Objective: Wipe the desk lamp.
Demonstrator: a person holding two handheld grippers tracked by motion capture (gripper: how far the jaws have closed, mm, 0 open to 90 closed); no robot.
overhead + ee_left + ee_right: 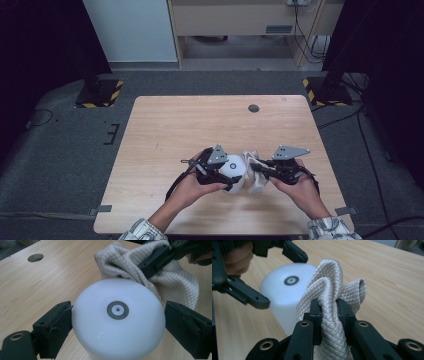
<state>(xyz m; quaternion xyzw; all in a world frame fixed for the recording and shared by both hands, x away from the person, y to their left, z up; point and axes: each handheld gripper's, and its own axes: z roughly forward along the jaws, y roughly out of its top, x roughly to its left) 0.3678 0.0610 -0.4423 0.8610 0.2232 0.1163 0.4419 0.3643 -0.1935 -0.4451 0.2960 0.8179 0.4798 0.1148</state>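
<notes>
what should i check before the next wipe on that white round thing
1. Cloth clamped in right gripper: ok, pinched between both jaws.
2. Left gripper steadying the white round device: not ok, the left pad touches, a gap shows at the right pad.
3. Cloth touching the device: ok, it rests against its side.
4. Device flat on table: cannot tell, base hidden.
5. Device away from the table edge: ok.

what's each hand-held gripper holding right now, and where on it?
Right hand-held gripper is shut on the cream quilted cloth, pinching a bunched fold. Left hand-held gripper straddles the white domed object: left pad touches its side, right pad stands clear, so no firm hold.
</notes>
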